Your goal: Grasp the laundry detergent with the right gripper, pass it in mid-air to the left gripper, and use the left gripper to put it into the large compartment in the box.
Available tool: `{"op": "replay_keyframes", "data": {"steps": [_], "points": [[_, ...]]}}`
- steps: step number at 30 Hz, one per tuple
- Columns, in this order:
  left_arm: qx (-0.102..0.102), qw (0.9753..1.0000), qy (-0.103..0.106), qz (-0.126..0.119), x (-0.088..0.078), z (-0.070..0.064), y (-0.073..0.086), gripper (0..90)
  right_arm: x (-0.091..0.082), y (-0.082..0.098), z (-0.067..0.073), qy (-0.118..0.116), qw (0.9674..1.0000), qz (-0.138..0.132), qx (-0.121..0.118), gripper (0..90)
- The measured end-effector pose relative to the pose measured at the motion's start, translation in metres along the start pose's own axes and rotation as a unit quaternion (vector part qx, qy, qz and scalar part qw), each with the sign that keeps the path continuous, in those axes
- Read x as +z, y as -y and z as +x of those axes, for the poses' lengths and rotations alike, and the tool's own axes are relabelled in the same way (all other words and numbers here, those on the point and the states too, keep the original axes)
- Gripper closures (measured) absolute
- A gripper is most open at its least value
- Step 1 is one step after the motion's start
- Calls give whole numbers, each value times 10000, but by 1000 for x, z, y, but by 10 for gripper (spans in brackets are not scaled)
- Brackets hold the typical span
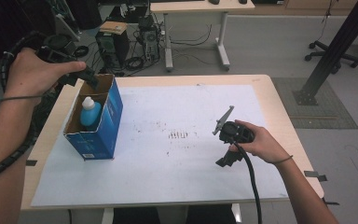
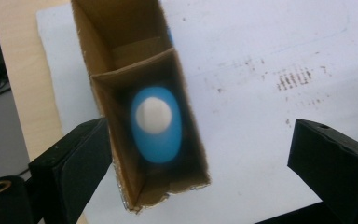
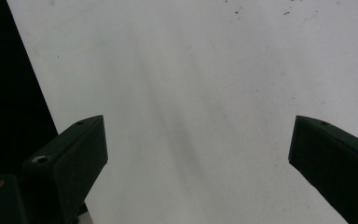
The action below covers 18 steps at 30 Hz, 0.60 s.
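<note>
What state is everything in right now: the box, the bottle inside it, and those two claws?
Blue box: upright, top open.
Blue bottle: standing inside the box, white cap on.
Left claw: open above the box, holding nothing.
Right claw: open over the white sheet, holding nothing.

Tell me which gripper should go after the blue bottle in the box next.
Left, most likely. The left gripper hovers open right above the box, looking straight down at the blue bottle standing inside. The right gripper sits low over the white sheet, far off to the side.
</note>
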State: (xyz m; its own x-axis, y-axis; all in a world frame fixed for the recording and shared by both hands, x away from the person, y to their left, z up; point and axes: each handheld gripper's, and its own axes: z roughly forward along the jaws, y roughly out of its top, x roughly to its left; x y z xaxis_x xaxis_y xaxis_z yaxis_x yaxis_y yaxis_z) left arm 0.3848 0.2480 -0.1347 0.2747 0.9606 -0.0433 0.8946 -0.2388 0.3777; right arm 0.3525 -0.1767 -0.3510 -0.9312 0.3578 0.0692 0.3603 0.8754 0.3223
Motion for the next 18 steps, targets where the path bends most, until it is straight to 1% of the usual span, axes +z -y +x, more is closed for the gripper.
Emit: {"op": "replay_keyframes", "data": {"steps": [1, 2, 3, 5, 6, 7, 8, 9, 10, 11, 12, 13, 15, 16, 17, 18], "points": [[50, 10000, 44, -32, -2, -4, 0, 59, 0, 0, 0, 0, 10000, 0, 0, 45], [150, 9999, 65, -46, -4, -10, -1, 58, 0, 0, 0, -1, 10000, -5, 3, 45], [150, 9999, 65, -46, -4, -10, -1, 58, 0, 0, 0, -1, 10000, -5, 3, 45], [258, 9996, 94, -61, -5, -15, -1, 57, 0, 0, 0, -1, 10000, 2, 43, 45], [340, 9993, 130, -68, -6, -20, -2, 58, 0, -1, 0, 0, 10000, 9, 52, 45], [340, 9993, 130, -68, -6, -20, -2, 54, 0, -1, 0, 0, 10000, 9, 52, 45], [403, 9989, 215, -96, -6, -24, -4, 54, -1, -2, 0, 17, 10000, 26, 53, 45], [403, 9989, 215, -96, -6, -24, -4, 52, -1, -2, 0, 17, 10000, 26, 53, 45], [498, 9985, 221, -103, -4, -29, -5, 52, -2, -2, 1, 7, 10000, 13, 59, 45], [498, 9985, 221, -103, -4, -29, -5, 50, -2, -2, 1, 7, 10000, 13, 59, 45], [519, 9983, 243, -93, -3, -30, -6, 50, -4, -3, 1, 23, 10000, 23, 73, 44], [628, 9975, 298, -87, 3, -36, -9, 50, -4, -3, 1, 18, 10000, 24, 76, 45], [628, 9975, 298, -87, 3, -36, -9, 51, -6, -4, 1, 16, 10000, 40, 87, 45], [656, 9973, 326, -102, 5, -38, -10, 51, -6, -4, 1, 16, 10000, 40, 87, 44], [710, 9967, 377, -75, 15, -43, -15, 50, -6, -4, 1, 12, 9999, 39, 92, 44], [710, 9967, 377, -75, 15, -43, -15, 54, -6, -4, 1, 12, 9999, 39, 92, 44]]}}
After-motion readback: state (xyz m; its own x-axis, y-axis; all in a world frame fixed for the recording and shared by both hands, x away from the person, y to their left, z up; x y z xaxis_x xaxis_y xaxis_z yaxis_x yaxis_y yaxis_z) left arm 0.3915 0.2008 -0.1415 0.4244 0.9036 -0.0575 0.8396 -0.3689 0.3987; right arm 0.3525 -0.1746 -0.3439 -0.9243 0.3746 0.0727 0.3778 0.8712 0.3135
